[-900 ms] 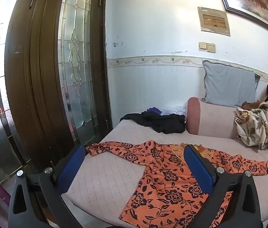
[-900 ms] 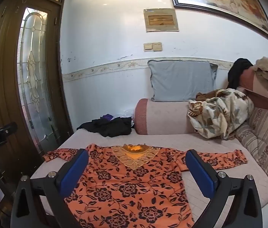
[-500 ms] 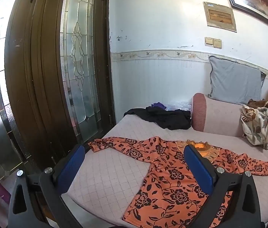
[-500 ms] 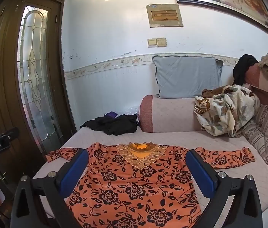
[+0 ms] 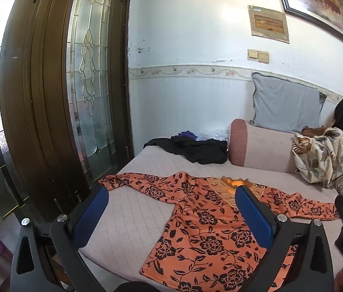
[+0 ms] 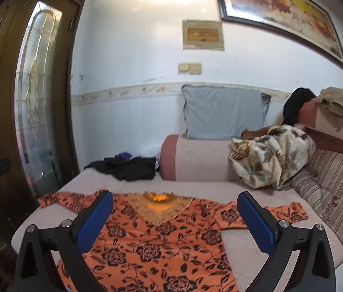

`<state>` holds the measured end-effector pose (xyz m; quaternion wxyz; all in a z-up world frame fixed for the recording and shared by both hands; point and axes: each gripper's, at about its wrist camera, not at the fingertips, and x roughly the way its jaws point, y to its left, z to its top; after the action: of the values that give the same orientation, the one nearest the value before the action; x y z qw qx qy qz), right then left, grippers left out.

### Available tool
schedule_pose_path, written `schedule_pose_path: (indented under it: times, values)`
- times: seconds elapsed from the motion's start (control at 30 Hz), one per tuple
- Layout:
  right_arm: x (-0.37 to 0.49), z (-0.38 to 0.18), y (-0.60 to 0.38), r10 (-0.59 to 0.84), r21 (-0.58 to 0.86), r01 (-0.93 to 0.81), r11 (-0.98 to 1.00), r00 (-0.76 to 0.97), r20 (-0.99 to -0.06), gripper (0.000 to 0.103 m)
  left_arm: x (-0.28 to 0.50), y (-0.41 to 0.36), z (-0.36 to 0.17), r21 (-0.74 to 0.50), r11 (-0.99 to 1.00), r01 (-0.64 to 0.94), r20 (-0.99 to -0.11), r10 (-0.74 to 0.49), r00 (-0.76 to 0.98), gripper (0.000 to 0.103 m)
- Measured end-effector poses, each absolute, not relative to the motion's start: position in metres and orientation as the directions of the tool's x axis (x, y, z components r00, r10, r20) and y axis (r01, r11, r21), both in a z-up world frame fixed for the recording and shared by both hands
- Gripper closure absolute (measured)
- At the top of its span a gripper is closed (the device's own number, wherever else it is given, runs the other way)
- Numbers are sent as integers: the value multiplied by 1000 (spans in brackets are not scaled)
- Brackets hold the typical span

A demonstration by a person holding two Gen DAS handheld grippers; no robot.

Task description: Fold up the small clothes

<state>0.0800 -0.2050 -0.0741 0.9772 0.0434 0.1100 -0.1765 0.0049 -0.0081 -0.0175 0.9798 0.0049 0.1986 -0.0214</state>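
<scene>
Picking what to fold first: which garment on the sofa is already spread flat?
The orange floral top, sleeves out and flat on the seat. The black garment and cream floral cloth behind it are crumpled.

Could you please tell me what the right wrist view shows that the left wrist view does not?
Only the right wrist view shows the tan cloth draped over the sofa back, and the right gripper with its jaws open and empty.

Only the left wrist view shows the left gripper, also open and empty.

Both show the orange top spread flat on the sofa, the black clothes behind it, the grey pillow, the floral blanket and the glass door.
</scene>
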Motion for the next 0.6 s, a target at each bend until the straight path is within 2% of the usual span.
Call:
schedule_pose_path:
  times: [0.17, 0.43, 0.6]
  values:
    - [65, -65, -214, -356, 58, 372, 926, 916, -184, 0, 1, -8, -20, 7, 999, 52, -371, -46, 927, 0]
    - [63, -73, -236, -405, 76, 431, 899, 885, -232, 0, 0, 5, -25, -2, 999, 34, -374, -32, 927, 0]
    - [62, -69, -240, -412, 96, 439, 893, 886, -214, 0, 0, 12, -28, 5, 1000, 7, -379, -4, 925, 0]
